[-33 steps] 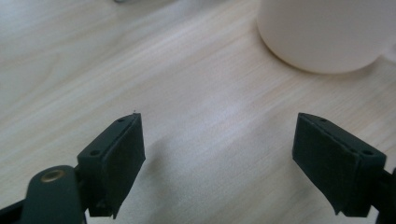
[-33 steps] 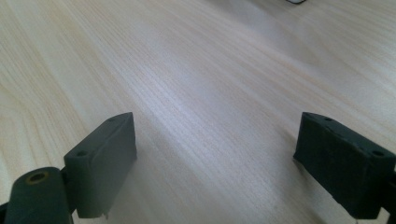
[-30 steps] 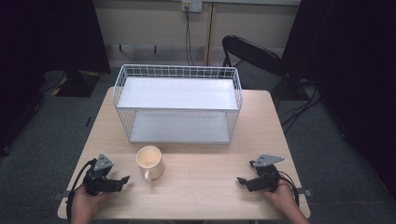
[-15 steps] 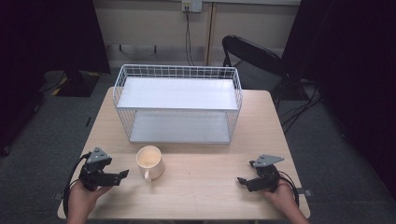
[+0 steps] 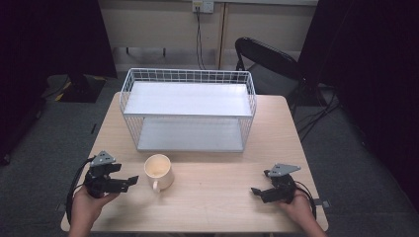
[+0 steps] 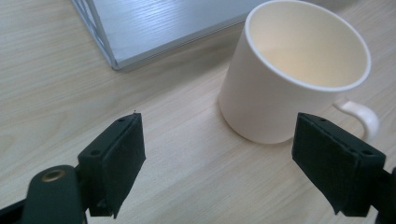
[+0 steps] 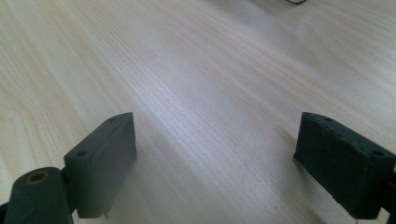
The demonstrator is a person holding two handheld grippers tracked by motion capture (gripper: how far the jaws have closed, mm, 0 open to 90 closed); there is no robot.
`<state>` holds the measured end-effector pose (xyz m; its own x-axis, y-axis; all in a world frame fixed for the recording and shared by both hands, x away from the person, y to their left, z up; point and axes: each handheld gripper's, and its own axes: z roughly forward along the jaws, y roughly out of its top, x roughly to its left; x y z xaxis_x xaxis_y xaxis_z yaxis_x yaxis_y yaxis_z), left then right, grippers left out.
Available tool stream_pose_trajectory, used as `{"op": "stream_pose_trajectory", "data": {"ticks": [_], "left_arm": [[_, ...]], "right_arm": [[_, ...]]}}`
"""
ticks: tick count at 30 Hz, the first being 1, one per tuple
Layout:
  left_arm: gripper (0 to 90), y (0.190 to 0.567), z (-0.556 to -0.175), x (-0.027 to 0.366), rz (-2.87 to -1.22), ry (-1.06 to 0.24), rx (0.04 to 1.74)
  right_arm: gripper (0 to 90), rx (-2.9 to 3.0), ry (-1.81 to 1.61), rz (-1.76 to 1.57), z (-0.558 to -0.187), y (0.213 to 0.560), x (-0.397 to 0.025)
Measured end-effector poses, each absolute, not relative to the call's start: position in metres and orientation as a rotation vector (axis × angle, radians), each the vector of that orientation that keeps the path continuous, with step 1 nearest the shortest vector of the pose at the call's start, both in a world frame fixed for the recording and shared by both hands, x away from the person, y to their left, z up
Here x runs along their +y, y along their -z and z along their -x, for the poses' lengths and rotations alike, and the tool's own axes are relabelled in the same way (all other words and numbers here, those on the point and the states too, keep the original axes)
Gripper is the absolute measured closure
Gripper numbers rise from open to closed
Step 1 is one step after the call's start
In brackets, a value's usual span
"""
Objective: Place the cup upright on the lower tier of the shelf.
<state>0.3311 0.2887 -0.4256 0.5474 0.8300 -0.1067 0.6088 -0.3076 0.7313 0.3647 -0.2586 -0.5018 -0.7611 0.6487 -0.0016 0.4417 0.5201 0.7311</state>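
The cream ceramic mug with a small loop handle stands upright and empty on the light wooden table, just in front of the white wire two-tier rack. It looks rigid, smooth-glazed and breakable, moderately light; a firm pinch across the wall near the rim, or around the body away from the handle, seems safest. The left gripper sits close beside it, jaws spread wide and holding nothing. The right gripper rests well apart, jaws likewise released.
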Motion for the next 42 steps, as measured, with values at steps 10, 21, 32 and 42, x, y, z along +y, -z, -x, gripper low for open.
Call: {"op": "stream_pose_trajectory", "data": {"ticks": [10,21,32,42], "left_arm": [[19.9,0.408,-0.338,0.277,-2.016,-0.369,1.114],[20.3,0.407,-0.348,0.264,-2.036,-0.368,1.111],[25.6,0.416,-0.359,0.253,-2.026,-0.379,1.149],[39.6,0.422,-0.364,0.243,-2.052,-0.412,1.159]], "right_arm": [[11.7,2.489,-1.081,-0.916,-0.365,0.502,-0.259],[11.7,2.489,-1.080,-0.916,-0.365,0.502,-0.259],[11.8,2.489,-1.081,-0.915,-0.365,0.502,-0.259],[11.7,2.489,-1.081,-0.916,-0.365,0.502,-0.259]]}}
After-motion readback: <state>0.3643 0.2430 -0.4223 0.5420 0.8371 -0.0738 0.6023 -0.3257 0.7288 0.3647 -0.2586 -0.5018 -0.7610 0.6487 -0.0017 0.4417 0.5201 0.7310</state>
